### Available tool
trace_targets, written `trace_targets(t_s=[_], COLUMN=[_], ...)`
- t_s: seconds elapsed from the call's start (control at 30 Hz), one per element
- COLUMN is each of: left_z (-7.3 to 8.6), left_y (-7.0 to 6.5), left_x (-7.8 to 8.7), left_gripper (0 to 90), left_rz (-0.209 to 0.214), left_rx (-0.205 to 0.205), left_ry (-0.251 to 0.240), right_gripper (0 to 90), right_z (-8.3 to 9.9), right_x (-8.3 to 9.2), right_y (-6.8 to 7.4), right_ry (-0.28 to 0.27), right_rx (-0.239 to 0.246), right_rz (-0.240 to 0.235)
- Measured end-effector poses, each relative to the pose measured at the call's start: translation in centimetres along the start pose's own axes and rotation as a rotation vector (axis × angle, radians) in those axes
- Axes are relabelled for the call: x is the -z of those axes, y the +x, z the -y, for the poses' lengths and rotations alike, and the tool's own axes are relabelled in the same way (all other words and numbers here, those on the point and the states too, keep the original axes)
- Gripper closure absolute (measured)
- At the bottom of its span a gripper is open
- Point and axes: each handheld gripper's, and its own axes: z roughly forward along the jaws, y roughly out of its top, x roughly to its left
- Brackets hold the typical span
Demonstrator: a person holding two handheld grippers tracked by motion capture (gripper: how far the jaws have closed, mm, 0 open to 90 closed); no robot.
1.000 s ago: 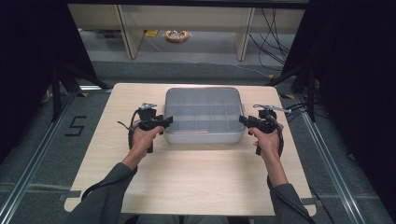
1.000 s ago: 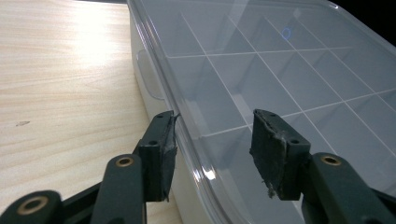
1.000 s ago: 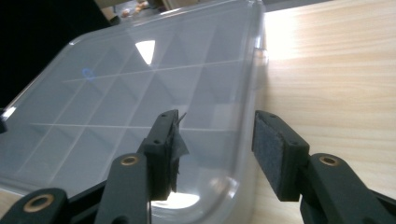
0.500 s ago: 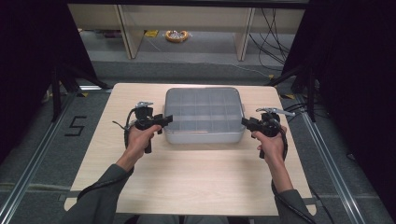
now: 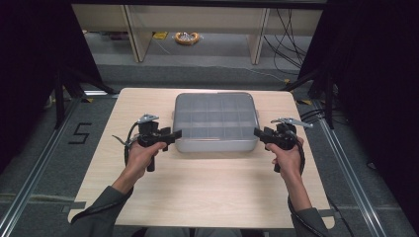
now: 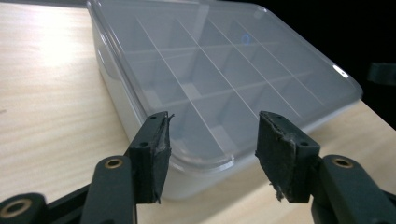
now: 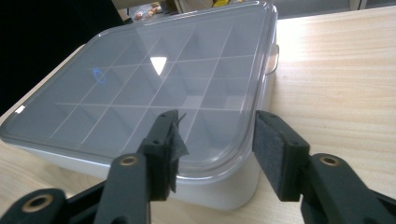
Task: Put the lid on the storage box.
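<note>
Nearest the person, the bare front of the table [image 5: 197,197] holds nothing but forearms. Farther in, the left gripper [image 5: 173,134] and the right gripper [image 5: 258,133] point inward at the two near corners of the box [image 5: 216,121]. Both sets of jaws have just been opening, and each now stands parted and released with a corner of the lid [image 6: 224,70] in the gap (the pads press on nothing in either gripper view). The box sits flat mid-table, lid on, its divided compartments looking empty through the clear plastic. Judging from this, the box is set down but not opened; any lifting of the lid or moving of the box is not yet done.
</note>
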Motion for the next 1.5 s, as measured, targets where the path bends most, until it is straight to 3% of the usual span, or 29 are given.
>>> trace_targets(t_s=[0.13,0.2,0.27,0.47,0.53,0.57,0.83,0.9,0.93,0.97,1.0,1.03,1.07,1.1,1.13,1.2,1.23,1.4,1.5], left_z=[0.6,0.9,1.1,1.4,1.6,1.7,2.3,2.6,2.7,2.8,2.9,3.0,3.1,3.2,3.3,3.6,3.7,4.2,4.8], left_y=[-0.4,-0.4,-0.3,-0.7,-0.9,-1.0,-1.3,-1.4,-1.4,-1.5,-1.6,-1.6,-1.6,-1.7,-1.8,-1.9,-1.9,-2.3,-2.6], left_x=[0.5,0.6,0.5,0.7,0.8,0.8,0.8,0.8,0.9,0.9,0.9,0.9,0.9,0.9,0.9,0.9,1.0,1.3,1.4], left_gripper=[42.4,41.3,38.2,32.3,30.8,30.4,27.4,26.9,26.6,26.2,25.9,25.5,25.2,24.9,24.8,24.1,23.8,23.2,22.8], left_rz=[0.009,0.014,0.011,0.016,0.024,0.024,0.044,0.050,0.051,0.053,0.052,0.058,0.060,0.057,0.055,0.062,0.060,0.073,0.078], left_rx=[-0.031,-0.034,-0.036,-0.043,-0.039,-0.041,-0.050,-0.047,-0.052,-0.051,-0.050,-0.050,-0.054,-0.055,-0.061,-0.057,-0.061,-0.072,-0.073], left_ry=[0.006,0.004,0.019,0.017,0.019,0.021,0.025,0.031,0.036,0.034,0.038,0.036,0.037,0.041,0.039,0.042,0.048,0.051,0.058], right_gripper=[45.7,41.6,37.0,32.0,30.5,29.9,19.9,18.3,16.7,16.3,16.3,16.2,16.2,16.2,16.2,16.3,16.3,16.6,16.6], right_z=[0.3,0.4,0.4,0.7,0.8,0.9,1.4,1.5,1.5,1.5,1.5,1.6,1.7,1.8,1.9,2.1,2.2,2.6,2.9], right_x=[-0.1,0.0,0.0,0.3,0.4,0.4,0.9,1.2,1.4,1.3,1.5,1.6,1.7,1.7,1.7,1.8,2.0,2.3,2.5], right_y=[0.1,0.3,0.2,0.4,0.6,0.3,0.8,0.9,1.3,1.0,1.1,1.2,1.2,1.5,1.2,1.3,1.3,1.5,2.0], right_ry=[0.005,0.016,0.014,0.020,0.024,0.023,0.041,0.042,0.054,0.036,0.048,0.037,0.043,0.040,0.035,0.037,0.042,0.060,0.060], right_rx=[0.009,-0.020,-0.019,-0.039,-0.068,-0.040,-0.059,-0.045,-0.084,-0.034,-0.028,-0.030,-0.028,-0.061,-0.023,-0.016,-0.021,-0.002,-0.029], right_rz=[0.013,0.016,0.010,0.003,0.001,0.003,-0.027,-0.037,-0.036,-0.039,-0.027,-0.044,-0.031,-0.039,-0.044,-0.038,-0.056,-0.041,-0.061])
